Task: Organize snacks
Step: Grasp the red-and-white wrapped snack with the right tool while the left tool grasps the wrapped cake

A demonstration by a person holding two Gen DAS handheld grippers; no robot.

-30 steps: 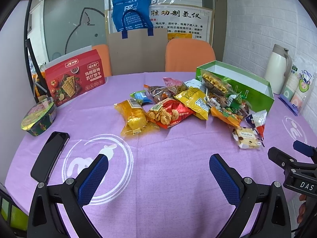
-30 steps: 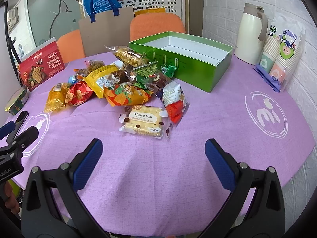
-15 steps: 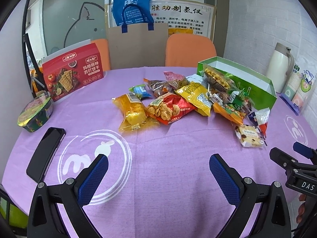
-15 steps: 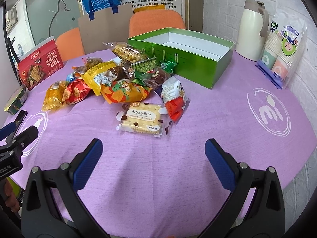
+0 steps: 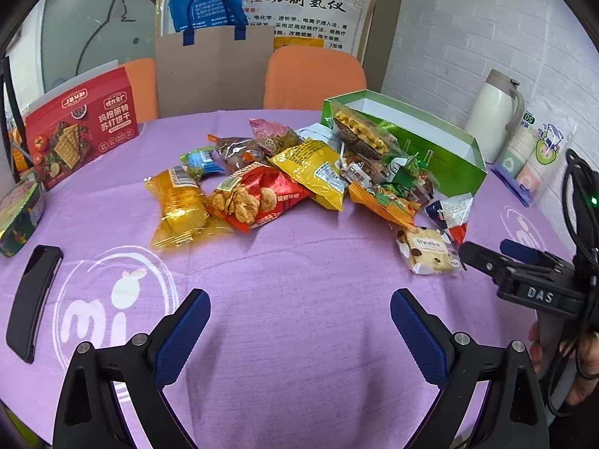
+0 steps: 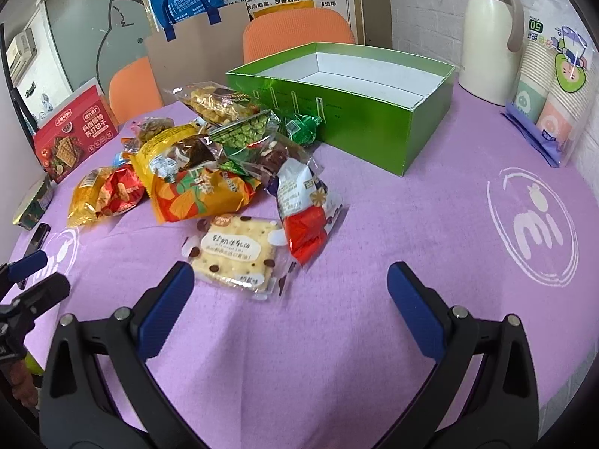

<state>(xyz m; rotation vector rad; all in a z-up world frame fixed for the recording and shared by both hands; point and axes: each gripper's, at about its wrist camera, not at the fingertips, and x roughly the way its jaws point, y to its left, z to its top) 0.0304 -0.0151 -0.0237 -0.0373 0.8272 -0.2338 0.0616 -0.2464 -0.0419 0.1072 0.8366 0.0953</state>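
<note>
Snack packets (image 6: 209, 172) heaped beside green box (image 6: 374, 112)

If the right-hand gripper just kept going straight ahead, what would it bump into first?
Probably the cracker packet, lying just ahead of the open right gripper and slightly left; the red-and-white packet lies just beyond. Depth is hard to judge.

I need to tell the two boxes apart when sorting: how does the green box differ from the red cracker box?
The green box lies flat with its top open and a white inside that looks empty; the red cracker box stands propped up and closed. The green box has plain glossy sides; the red cracker box shows printed crackers and text. Snack packets crowd against the green box; the red cracker box stands apart from them. Both sit on the purple tablecloth.
</note>
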